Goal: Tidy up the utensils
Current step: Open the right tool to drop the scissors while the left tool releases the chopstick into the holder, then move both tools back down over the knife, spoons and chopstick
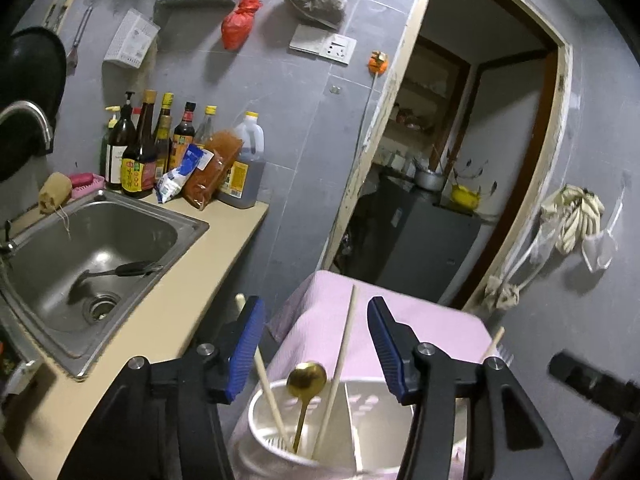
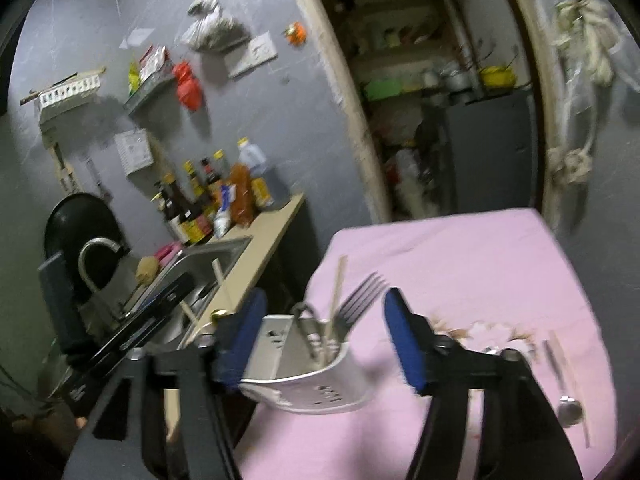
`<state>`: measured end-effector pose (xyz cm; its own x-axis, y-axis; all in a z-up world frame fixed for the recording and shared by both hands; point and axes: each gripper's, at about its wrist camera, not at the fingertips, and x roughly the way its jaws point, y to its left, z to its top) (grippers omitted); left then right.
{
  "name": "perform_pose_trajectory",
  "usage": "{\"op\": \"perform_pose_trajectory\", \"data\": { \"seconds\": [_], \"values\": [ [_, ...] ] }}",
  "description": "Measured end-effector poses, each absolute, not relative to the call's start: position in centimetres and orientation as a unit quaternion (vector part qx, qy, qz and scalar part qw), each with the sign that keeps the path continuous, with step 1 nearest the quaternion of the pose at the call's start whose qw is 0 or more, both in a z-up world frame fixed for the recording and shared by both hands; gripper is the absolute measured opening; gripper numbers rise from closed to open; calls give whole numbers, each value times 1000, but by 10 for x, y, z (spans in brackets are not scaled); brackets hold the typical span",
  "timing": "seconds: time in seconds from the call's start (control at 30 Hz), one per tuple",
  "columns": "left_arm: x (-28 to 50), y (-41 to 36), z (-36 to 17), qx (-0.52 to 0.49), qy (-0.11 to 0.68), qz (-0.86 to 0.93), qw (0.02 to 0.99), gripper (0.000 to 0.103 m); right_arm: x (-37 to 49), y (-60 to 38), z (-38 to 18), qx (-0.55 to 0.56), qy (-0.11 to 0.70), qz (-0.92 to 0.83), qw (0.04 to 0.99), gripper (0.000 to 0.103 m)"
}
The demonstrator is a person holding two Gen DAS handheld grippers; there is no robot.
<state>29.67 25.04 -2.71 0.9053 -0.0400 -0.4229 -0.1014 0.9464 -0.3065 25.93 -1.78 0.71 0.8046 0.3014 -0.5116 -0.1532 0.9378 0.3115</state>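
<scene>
Black claws [image 1: 316, 344], blue ribbed pads [image 1: 249, 346]

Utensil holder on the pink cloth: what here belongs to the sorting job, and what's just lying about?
Job: utensil holder, gold spoon, chopsticks, fork, spoon on the cloth.
Lying about: sauce bottles, sink, red bag.

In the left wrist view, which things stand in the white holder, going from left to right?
Left chopstick → gold spoon → right chopstick, all in the holder's left compartment, between the open left gripper's blue pads.
</scene>
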Motion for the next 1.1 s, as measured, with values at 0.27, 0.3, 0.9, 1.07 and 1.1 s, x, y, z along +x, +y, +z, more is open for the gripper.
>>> {"op": "perform_pose_trajectory", "data": {
  "seconds": [0.27,0.3,0.9,1.07,1.1],
  "values": [
    [264,233,-6,-145,208,-3,967,84,221,-53,32,92,236,36,967,93],
    [260,229,-3,-141,207,-7,968,85,215,-56,36,82,230,29,969,93],
    [202,120,14,-88,195,-93,972,101,140,-143,68,1,180,-81,980,101],
    [203,83,8,-77,203,-101,971,101,149,-175,65,0,194,-83,978,101],
    [203,79,7,-76,205,-101,971,101,153,-182,63,0,199,-82,977,101]
  ]
}}
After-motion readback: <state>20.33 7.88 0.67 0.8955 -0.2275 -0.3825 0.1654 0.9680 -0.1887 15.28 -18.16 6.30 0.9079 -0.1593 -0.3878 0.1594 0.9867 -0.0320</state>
